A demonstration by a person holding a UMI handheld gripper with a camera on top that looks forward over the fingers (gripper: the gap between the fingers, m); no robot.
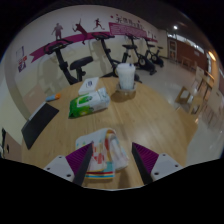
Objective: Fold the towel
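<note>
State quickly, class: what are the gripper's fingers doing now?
Gripper: fingers set apart, a folded towel between them; whether they press on it cannot be told.
</note>
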